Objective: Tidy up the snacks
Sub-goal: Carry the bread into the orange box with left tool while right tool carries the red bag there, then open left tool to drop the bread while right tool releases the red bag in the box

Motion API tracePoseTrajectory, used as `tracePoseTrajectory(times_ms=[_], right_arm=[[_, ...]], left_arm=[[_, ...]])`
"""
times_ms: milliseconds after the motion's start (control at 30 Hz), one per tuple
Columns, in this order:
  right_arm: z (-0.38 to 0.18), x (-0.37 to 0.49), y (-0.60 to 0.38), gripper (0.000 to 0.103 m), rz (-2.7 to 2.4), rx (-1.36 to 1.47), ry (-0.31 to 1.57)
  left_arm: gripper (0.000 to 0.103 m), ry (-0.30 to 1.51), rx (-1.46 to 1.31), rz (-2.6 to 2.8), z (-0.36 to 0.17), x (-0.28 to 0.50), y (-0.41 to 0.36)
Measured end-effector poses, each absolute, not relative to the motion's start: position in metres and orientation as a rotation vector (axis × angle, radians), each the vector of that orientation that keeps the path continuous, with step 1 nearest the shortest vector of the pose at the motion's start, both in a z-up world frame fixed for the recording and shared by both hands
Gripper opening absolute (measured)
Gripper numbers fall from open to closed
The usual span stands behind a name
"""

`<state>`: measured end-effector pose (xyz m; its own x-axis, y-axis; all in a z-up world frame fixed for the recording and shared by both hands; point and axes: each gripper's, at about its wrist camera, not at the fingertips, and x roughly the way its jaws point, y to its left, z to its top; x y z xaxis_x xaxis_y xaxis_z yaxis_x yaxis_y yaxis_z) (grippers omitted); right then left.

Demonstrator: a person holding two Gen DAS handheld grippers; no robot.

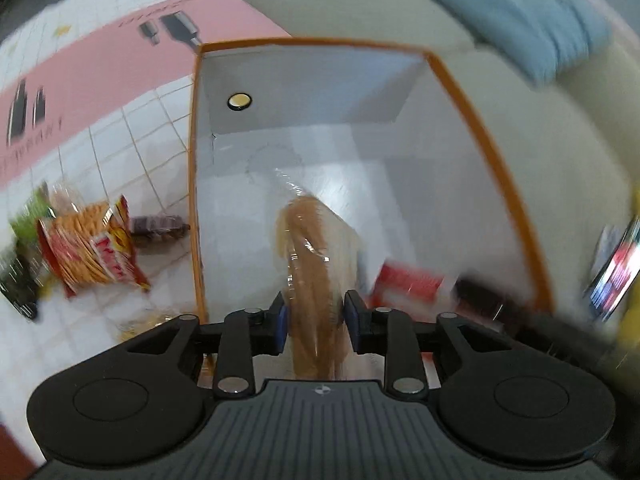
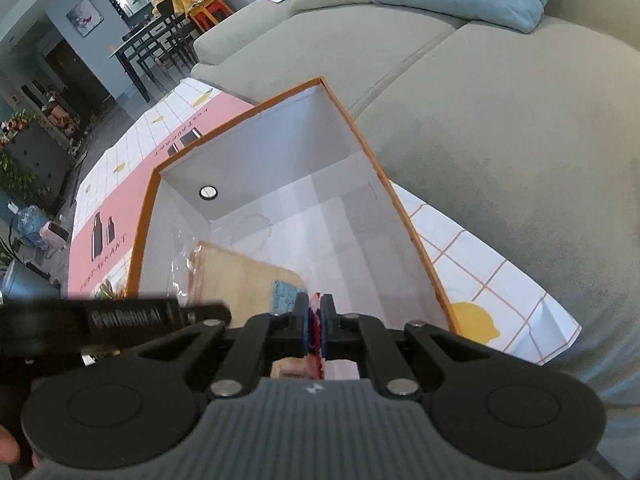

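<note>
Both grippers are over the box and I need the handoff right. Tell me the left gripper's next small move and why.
Probably lower a little, then open. The left gripper is shut on the clear bread packet, which hangs inside the orange-rimmed box above its white floor.

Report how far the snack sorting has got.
Done: nothing visibly lies loose in the orange-rimmed box. In hand: the left gripper holds a clear-wrapped bread pack over the box; the right gripper pinches a red wrapper. Left: the noodle snack bag and a dark packet remain on the mat.
</note>
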<state>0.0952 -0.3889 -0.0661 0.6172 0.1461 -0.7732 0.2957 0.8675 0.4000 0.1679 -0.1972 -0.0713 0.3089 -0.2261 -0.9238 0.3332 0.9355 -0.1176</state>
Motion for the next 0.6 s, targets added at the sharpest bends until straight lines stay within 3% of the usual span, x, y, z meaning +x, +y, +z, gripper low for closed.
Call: tracePoseTrajectory(times_ms=[267,600], right_arm=[[-0.059,0.104,-0.389,0.001,-0.142,0.558,0.808],[-0.077,0.109,-0.376,0.002,-0.048,0.608,0.961]], left_arm=[[0.042,1.206,0.218,-0.376,-0.065,0.156,-0.195],[0.042,1.143,0.031,-0.431,-0.034,0.148,-0.157]])
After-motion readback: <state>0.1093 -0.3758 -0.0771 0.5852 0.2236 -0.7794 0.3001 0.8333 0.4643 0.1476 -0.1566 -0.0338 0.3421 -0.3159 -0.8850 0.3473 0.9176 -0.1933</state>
